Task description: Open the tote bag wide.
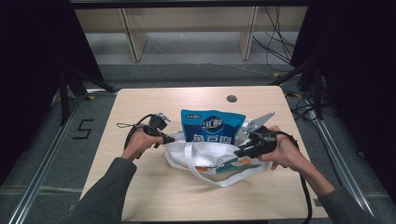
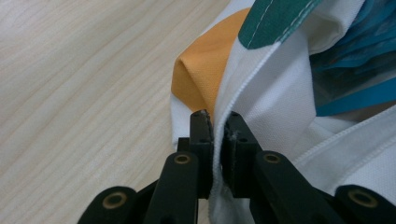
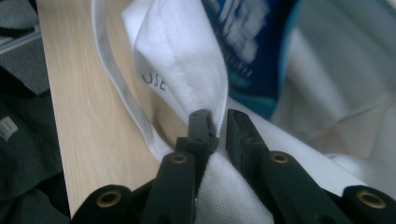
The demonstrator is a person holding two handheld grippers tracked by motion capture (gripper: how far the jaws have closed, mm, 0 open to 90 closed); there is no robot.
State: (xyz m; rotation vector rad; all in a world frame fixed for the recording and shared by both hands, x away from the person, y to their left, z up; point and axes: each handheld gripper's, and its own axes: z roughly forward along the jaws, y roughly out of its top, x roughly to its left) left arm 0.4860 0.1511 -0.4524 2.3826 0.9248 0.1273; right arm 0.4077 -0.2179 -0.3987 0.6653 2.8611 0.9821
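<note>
A white cloth tote bag (image 1: 204, 159) with orange and green patches lies on the wooden table (image 1: 140, 186). A blue snack packet (image 1: 212, 125) stands upright in its mouth. My left gripper (image 1: 170, 139) is at the bag's left rim. In the left gripper view its jaws (image 2: 217, 122) are shut on the stitched white hem (image 2: 243, 93), beside an orange patch (image 2: 201, 70). My right gripper (image 1: 239, 152) is at the bag's right side. In the right gripper view (image 3: 218, 119) a fold of white fabric (image 3: 187, 60) is pinched between the nearly closed jaws, with the packet (image 3: 243, 42) behind.
The bag's long white strap (image 1: 224, 182) loops toward the front of the table. A small round grey cap (image 1: 231, 98) sits in the tabletop near the far edge. Metal rails and cables run along the floor on both sides.
</note>
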